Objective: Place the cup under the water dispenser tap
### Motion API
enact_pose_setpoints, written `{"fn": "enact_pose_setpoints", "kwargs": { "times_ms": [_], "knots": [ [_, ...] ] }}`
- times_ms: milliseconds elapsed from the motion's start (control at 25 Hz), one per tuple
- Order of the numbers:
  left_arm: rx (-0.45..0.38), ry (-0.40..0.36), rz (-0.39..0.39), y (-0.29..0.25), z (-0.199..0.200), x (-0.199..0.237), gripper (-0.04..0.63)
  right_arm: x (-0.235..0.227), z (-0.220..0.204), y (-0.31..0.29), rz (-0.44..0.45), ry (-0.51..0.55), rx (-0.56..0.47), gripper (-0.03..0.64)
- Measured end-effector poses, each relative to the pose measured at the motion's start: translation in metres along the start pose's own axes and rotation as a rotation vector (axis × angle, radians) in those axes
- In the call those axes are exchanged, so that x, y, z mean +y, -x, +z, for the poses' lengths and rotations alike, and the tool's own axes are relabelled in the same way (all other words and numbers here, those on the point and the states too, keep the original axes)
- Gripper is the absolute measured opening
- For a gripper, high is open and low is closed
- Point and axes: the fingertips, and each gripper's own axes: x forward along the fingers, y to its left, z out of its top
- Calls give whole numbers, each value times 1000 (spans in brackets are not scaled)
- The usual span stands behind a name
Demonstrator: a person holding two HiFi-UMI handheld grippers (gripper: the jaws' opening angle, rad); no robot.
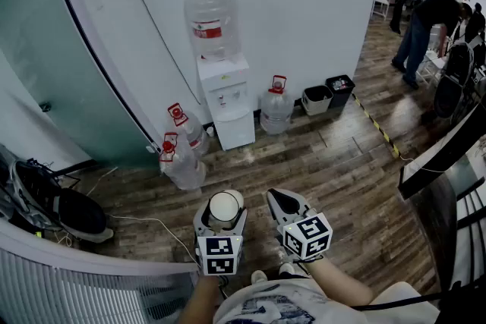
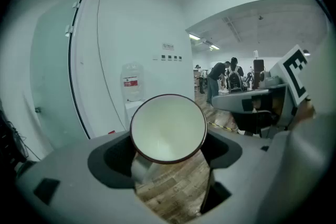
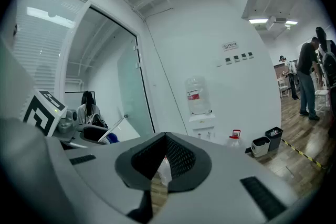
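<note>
Between the jaws of the left hand-held gripper (image 1: 225,215) sits the cup (image 2: 168,128), a white cup with a dark rim. It is clamped at its sides with the jaws spread wide, and its open mouth is tipped toward the gripper's own camera. The cup is carried in the air above the wooden floor (image 1: 334,163), close to the person's body. The right hand-held gripper (image 1: 282,202) is just beside the left one with its jaws drawn together, and nothing is gripped between them. The water dispenser (image 1: 225,104) stands against the white wall, well apart from both grippers, with a large inverted water bottle (image 1: 210,17) on top. Its taps (image 1: 231,97) are small at this range and no detail can be read; the recess beneath them appears unoccupied. Spare water bottles (image 1: 276,106) stand on the floor on either side of the dispenser. Task status: the pick-up of the cup is complete. The approach to the dispenser is judged to be outstanding. The cup must then be turned upright, set on the ledge under a tap and released. The spare bottles flanking the dispenser narrow the approach path and call for care.
</note>
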Motion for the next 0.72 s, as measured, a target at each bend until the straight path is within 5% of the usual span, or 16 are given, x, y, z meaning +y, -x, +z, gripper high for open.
{"fn": "enact_pose_setpoints", "kwargs": {
  "times_ms": [720],
  "knots": [
    [-20,-5,51,-26,25,-43,426,-60,7,23,28,-25,3,20]
  ]
}}
